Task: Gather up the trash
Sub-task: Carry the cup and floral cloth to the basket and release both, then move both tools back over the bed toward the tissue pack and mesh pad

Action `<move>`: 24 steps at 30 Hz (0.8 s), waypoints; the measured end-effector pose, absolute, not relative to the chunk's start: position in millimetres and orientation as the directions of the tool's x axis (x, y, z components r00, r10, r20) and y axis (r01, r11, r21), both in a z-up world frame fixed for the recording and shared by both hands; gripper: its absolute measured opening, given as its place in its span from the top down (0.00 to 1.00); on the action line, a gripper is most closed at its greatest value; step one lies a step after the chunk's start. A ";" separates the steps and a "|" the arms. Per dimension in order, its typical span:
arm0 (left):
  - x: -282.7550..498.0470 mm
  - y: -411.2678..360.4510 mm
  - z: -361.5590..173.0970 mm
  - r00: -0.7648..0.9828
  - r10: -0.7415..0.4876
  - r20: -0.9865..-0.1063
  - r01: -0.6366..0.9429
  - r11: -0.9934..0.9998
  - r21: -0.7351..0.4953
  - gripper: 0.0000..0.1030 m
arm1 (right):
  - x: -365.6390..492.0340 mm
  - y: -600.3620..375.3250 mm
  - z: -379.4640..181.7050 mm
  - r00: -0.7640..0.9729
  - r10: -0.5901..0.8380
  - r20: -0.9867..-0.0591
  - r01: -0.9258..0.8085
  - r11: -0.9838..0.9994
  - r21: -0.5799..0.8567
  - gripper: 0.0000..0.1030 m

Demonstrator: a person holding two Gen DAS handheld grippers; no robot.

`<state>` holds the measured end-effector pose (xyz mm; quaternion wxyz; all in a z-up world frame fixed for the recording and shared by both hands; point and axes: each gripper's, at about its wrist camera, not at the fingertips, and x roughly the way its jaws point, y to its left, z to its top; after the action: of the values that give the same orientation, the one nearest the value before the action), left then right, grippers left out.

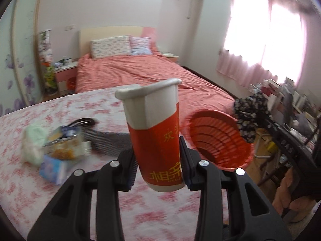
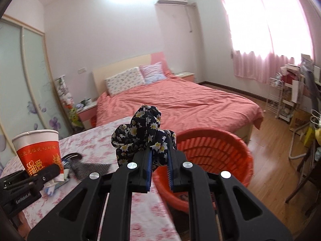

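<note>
My left gripper point(image 1: 158, 152) is shut on a red and white paper cup point(image 1: 155, 132), held upright above the table; the cup also shows in the right wrist view point(image 2: 38, 152). My right gripper point(image 2: 159, 158) is shut on a bunched black floral cloth point(image 2: 140, 138), held just left of the orange basket point(image 2: 216, 156); the cloth also shows in the left wrist view point(image 1: 250, 116). The orange basket point(image 1: 220, 138) stands at the table's right edge. Wrappers and packets point(image 1: 58, 142) lie on the table to the left.
The table has a pink floral cloth point(image 1: 50, 180). A dark mesh item point(image 1: 104, 138) lies beside the wrappers. A bed with a coral cover point(image 2: 180, 102) stands behind. Cluttered shelves point(image 2: 291, 92) and a chair are on the right.
</note>
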<state>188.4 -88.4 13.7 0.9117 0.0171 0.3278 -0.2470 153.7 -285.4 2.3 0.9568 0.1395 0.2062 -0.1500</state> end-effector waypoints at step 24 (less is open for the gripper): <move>254.2 -263.8 -56.8 0.493 -0.496 -0.715 0.617 0.779 -0.115 0.40 | 181.1 -382.8 -54.1 0.801 -0.236 -0.550 0.463 0.827 0.318 0.64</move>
<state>254.2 -263.8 -56.8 0.8604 0.0781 0.3861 -0.3234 181.1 -382.8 -54.1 0.9221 0.2245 0.2520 -0.1895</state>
